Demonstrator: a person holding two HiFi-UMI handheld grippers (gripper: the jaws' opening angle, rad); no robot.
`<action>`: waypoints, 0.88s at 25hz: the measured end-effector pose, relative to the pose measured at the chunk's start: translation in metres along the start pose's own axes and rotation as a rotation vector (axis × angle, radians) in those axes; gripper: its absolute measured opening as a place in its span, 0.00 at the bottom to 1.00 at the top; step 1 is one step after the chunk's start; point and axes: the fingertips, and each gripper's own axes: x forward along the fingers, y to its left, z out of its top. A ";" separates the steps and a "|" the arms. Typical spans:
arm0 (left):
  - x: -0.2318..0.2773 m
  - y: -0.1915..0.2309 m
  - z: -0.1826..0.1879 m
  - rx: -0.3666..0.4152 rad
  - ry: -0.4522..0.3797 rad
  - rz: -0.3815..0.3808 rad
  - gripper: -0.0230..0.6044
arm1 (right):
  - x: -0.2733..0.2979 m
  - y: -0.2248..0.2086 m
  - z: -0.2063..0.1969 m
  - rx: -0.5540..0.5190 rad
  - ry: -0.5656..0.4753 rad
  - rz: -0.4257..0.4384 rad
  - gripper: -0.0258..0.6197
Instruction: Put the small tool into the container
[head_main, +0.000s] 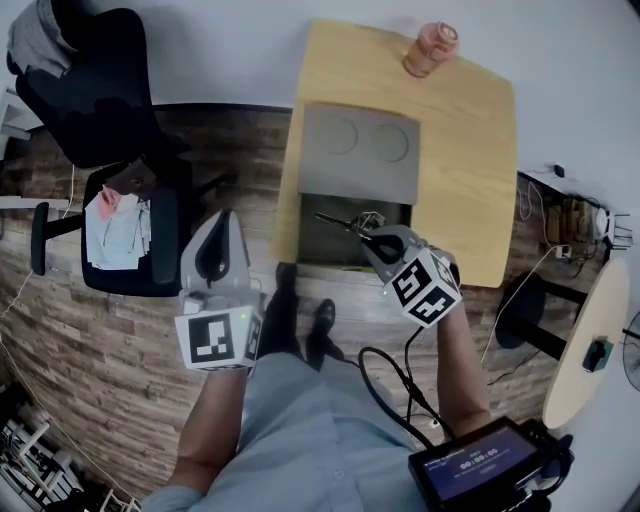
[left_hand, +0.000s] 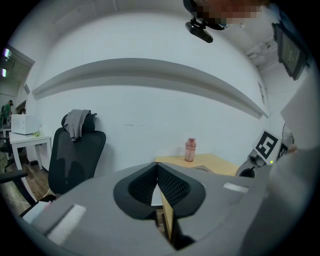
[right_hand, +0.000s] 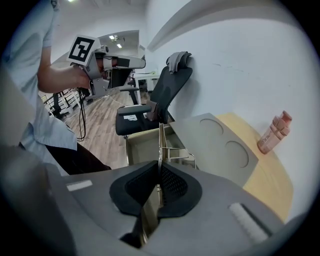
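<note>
Two grippers | left gripper (head_main: 224, 222): jaws pressed together, nothing between them, over the floor left of the wooden table (head_main: 470, 150) | right gripper (head_main: 380, 240): jaws clamped on the small tool (head_main: 343, 222), thin metal, tilted down above the open container (head_main: 314, 245) on that table

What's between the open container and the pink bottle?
A grey panel with two round recesses, then bare tabletop; the head view shows it clearest.

Shiny metal tool (right_hand: 161, 144), matt grey container (head_main: 360, 172), smooth pale wood table (head_main: 470, 150).
</note>
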 end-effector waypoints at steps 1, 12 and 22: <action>0.002 0.001 0.000 0.001 0.002 0.000 0.04 | 0.001 -0.001 0.001 -0.010 0.002 0.019 0.05; 0.009 0.013 -0.004 -0.004 0.023 0.016 0.04 | 0.019 0.003 -0.004 -0.041 0.094 0.249 0.05; 0.016 0.014 -0.007 -0.001 0.036 0.013 0.04 | 0.032 0.000 -0.009 0.015 0.071 0.275 0.05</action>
